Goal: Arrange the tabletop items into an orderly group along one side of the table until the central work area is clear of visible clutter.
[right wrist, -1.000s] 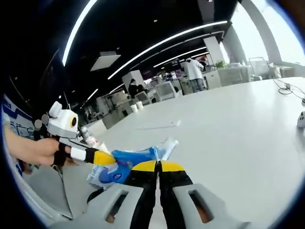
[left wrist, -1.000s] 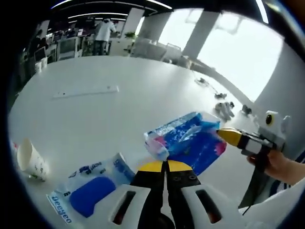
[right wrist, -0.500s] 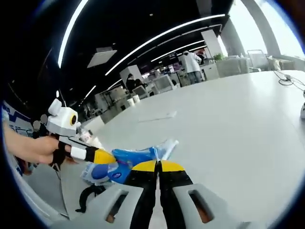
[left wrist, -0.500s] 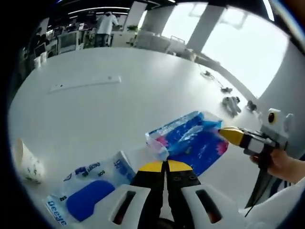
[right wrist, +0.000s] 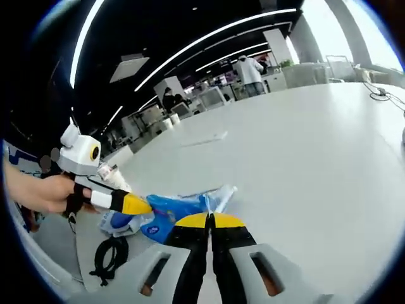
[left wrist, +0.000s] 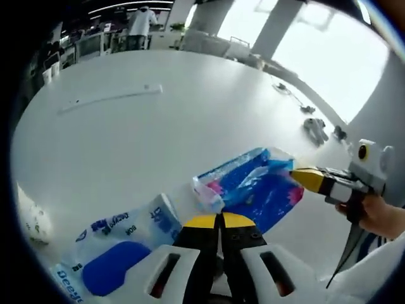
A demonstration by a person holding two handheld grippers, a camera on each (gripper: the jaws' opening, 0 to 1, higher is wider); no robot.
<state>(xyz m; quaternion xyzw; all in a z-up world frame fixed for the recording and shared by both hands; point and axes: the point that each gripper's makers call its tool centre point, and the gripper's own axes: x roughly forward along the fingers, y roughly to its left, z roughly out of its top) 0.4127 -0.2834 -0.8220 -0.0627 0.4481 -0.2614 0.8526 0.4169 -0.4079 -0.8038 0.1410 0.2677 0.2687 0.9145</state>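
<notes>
Left tongs (left wrist: 221, 220) pressed closed, empty, above a blue-and-white wipes pack (left wrist: 117, 250). Just beyond, right tongs (left wrist: 296, 177), also closed, touch a blue tissue pack (left wrist: 253, 187) on the white worktop (left wrist: 139, 139). Black cable coil (right wrist: 111, 254) lies nearby; paper cup (left wrist: 28, 218) at the left edge.

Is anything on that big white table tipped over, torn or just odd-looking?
Two things. A paper cup lies on its side near the table's edge in the left gripper view. The blue tissue pack looks crumpled, one end pinched between the shut tips of the right hand-held gripper. I see nothing spilled.
</notes>
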